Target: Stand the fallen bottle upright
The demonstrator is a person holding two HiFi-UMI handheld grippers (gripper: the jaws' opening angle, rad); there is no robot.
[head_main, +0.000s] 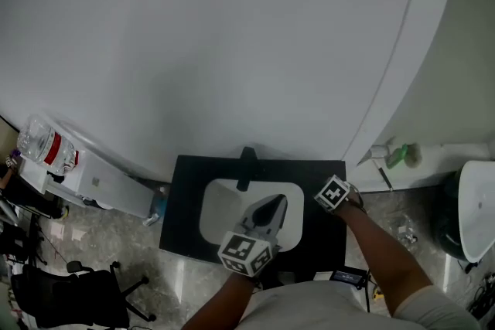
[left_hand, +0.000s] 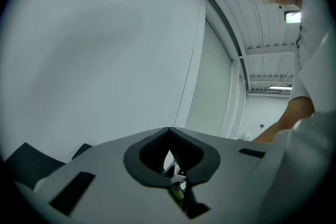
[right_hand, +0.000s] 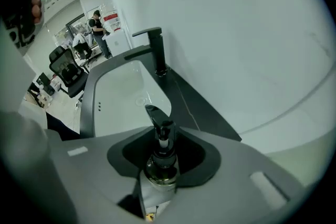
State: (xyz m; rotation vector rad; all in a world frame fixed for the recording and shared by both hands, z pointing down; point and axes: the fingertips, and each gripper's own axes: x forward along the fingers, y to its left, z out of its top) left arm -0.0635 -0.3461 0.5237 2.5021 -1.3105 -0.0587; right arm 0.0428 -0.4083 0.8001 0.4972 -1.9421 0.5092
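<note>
A clear pump bottle (right_hand: 162, 169) with a black pump head (right_hand: 159, 122) sits between the jaws of my right gripper (right_hand: 161, 173), which is shut on its neck. The pump points away from the camera, over the white sink (right_hand: 118, 97). In the head view only this gripper's marker cube (head_main: 334, 193) shows, at the right edge of the black counter (head_main: 182, 205); the bottle is hidden under it. My left gripper (head_main: 272, 209) hangs over the sink basin (head_main: 220, 209), jaws together and nothing in them. In its own view the left gripper (left_hand: 169, 157) faces the white wall.
A black faucet (head_main: 246, 166) stands at the back of the sink. A curved white wall rises behind the counter. A water dispenser (head_main: 46, 147) and an office chair (head_main: 69, 297) are at the left. A green object (head_main: 398, 157) lies on a ledge at the right.
</note>
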